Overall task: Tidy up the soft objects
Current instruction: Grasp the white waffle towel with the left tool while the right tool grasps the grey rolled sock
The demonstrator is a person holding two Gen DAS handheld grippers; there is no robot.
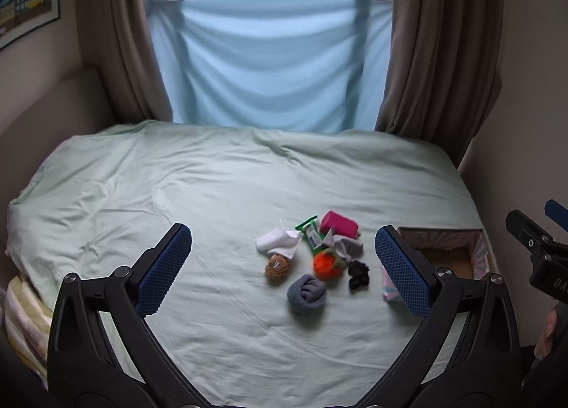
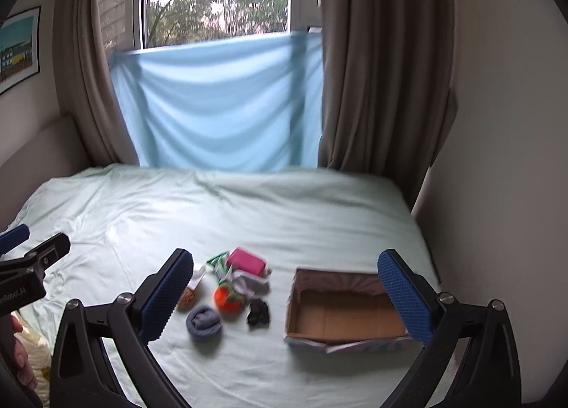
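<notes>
A small pile of soft things lies on the pale green bed sheet (image 1: 177, 188): a rolled grey sock (image 1: 306, 293), an orange knitted ball (image 1: 326, 265), a brown ball (image 1: 277, 266), a white cloth (image 1: 278, 240), a pink roll (image 1: 338, 224), a green packet (image 1: 309, 233), a black scrunchie (image 1: 358, 275). An open cardboard box (image 2: 340, 312) stands right of the pile and holds nothing. My left gripper (image 1: 284, 266) is open, held above the bed in front of the pile. My right gripper (image 2: 284, 298) is open, above the bed between pile and box.
A light blue cloth (image 1: 262, 64) hangs below the window, with brown curtains (image 1: 440, 53) on both sides. A wall (image 2: 497, 159) runs along the bed's right side. A striped pillow (image 1: 25, 315) lies at the bed's left front corner.
</notes>
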